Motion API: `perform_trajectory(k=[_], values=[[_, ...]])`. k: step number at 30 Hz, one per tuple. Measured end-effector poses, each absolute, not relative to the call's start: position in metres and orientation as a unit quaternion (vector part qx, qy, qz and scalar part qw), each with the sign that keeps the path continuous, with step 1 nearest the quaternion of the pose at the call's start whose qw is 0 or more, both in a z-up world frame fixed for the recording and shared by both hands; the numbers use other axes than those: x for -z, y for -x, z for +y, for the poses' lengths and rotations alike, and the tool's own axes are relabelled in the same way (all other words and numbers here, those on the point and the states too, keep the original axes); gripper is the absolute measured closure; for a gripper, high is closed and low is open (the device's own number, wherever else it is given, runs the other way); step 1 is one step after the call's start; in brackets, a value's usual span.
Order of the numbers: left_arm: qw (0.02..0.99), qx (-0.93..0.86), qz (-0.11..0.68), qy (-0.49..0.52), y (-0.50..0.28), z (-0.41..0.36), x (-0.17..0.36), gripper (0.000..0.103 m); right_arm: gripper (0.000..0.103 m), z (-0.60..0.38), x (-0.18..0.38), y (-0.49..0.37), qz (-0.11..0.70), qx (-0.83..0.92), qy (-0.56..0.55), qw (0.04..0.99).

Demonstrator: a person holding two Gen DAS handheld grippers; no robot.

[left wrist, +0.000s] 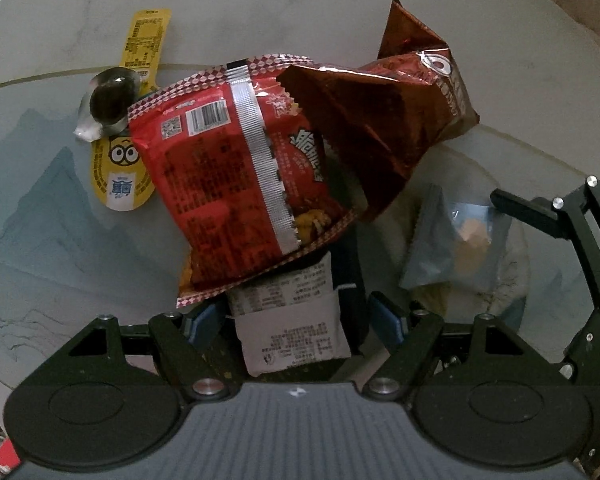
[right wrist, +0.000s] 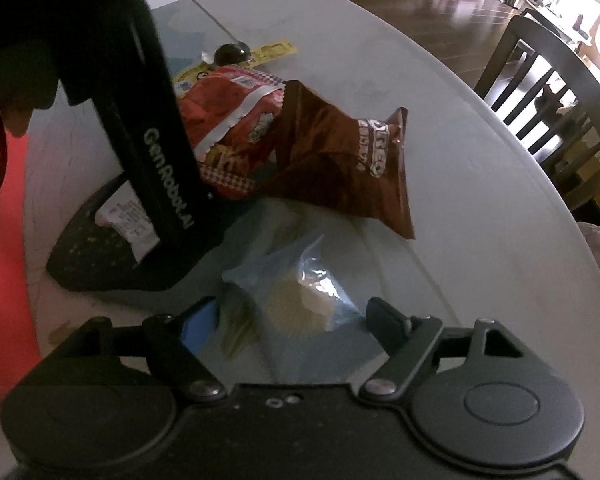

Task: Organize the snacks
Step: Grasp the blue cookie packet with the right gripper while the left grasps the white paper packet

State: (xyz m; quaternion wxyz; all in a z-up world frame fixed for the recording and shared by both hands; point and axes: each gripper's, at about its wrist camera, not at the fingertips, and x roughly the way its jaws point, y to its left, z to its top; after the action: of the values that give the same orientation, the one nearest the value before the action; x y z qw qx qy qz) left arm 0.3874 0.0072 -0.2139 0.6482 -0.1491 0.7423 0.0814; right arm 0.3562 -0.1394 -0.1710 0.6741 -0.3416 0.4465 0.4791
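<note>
We are straddling the white packet [left wrist: 292,336] with the left gripper [left wrist: 294,320], jaws spread and not pressing it; beside that packet, the right gripper [right wrist: 292,320], also spread, is bracketing the clear cracker pouch [right wrist: 296,300].

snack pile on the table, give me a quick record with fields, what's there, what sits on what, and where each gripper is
surface: round pale table
top of pile: brown Oreo bag, lapping over the red snack bag
under red bag: white packet and yellow sachet
on yellow sachet: clear pack with a dark egg
apart from pile: clear blue biscuit packet
left gripper: open, straddling the white packet
right gripper: open, straddling the biscuit packet
</note>
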Motion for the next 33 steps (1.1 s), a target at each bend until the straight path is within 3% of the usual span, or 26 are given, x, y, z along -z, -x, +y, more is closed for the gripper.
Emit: perform_trajectory(k=[17,21,25,33], values=[[0.658,-0.087,0.733,0.147,-0.367,0.009,0.218,0.026,0.026,-0.140,0.173,-0.354,0.441,-0.476,0.328,0.686],[0.654,-0.090,0.738,0.143,-0.365,0.008,0.223,0.024,0.033,-0.138,0.175,-0.353,0.440,-0.478,0.327,0.686],[0.658,-0.089,0.735,0.140,-0.366,0.009,0.227,0.025,0.049,-0.140,0.172,-0.351,0.437,-0.478,0.323,0.690],[0.679,-0.090,0.716,0.135,-0.352,0.008,0.222,0.041,0.055,-0.155,0.170,-0.341,0.444,-0.446,0.280,0.725]])
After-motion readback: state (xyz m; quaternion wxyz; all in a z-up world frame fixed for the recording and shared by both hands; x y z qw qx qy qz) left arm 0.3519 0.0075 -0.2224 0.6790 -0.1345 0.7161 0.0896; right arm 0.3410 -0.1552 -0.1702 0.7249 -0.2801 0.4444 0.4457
